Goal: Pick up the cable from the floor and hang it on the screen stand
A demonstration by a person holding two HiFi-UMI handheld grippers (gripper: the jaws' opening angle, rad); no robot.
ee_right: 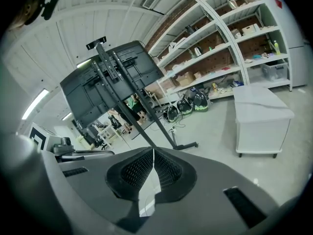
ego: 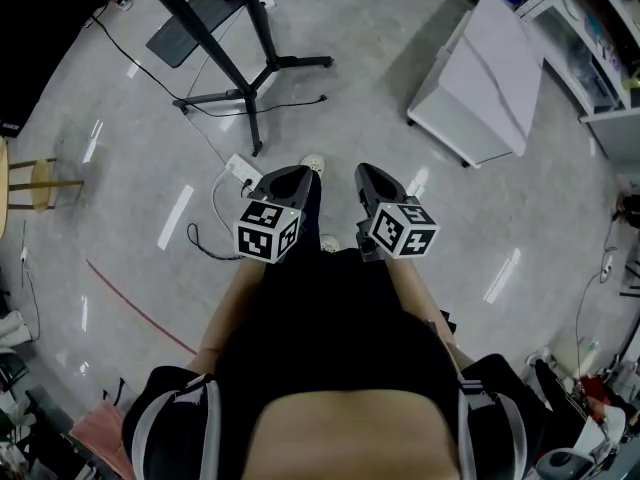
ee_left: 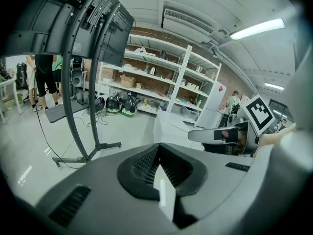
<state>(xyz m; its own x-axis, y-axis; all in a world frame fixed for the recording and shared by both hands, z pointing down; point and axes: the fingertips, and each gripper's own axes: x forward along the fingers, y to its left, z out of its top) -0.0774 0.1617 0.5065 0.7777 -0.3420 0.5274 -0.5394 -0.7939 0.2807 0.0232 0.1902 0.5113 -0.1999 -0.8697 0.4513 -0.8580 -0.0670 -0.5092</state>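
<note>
A white power strip (ego: 242, 170) lies on the grey floor just left of my left gripper (ego: 296, 180), with a white lead curling off it and a thin black cable (ego: 203, 247) looping nearby. The black screen stand (ego: 254, 80) rises at the upper left; its legs spread across the floor. It holds a dark screen (ee_left: 73, 18), seen from behind in both gripper views (ee_right: 112, 82). Both grippers are held side by side in front of the person, above the floor. My left gripper (ee_left: 159, 147) is shut and empty. My right gripper (ee_right: 153, 152) (ego: 368, 176) is shut and empty too.
A white cabinet (ego: 490, 78) stands to the upper right, with shelving (ego: 590, 38) behind it. A wooden stool (ego: 35, 183) is at the far left, and a red line (ego: 140, 308) crosses the floor. People (ee_left: 46, 77) stand beyond the stand. More thin cables trail around its legs.
</note>
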